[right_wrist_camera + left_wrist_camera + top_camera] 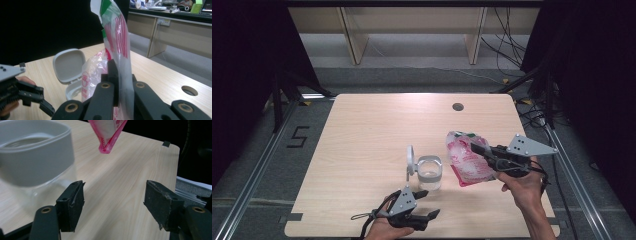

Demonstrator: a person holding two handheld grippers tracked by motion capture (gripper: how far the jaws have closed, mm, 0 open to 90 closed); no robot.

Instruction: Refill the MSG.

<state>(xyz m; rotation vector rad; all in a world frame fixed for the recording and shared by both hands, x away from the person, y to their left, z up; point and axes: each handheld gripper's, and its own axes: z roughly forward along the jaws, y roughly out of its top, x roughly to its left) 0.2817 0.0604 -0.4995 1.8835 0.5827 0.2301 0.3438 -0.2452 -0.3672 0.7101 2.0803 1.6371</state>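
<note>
**Bag held over the open jar**

The left gripper (pixel 426 216), jaws spread and empty, sits just beside the clear jar (pixel 429 174), probably ready to steady it. Its lid (pixel 410 159) stands flipped up. The right gripper (pixel 479 152) pinches the pink bag (pixel 467 159), lifted near the jar for pouring.

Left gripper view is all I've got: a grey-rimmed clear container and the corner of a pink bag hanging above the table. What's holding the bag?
Observer: The right gripper. In its own view the jaws are shut on the pink and white plastic bag.
Operator: Does the container have a lid?
Observer: Yes, a hinged grey lid, flipped open and standing upright behind the clear container.
Operator: Is my left gripper touching the container?
Observer: No. In the high view the left gripper sits just in front of it, open, nothing between the jaws.
</note>
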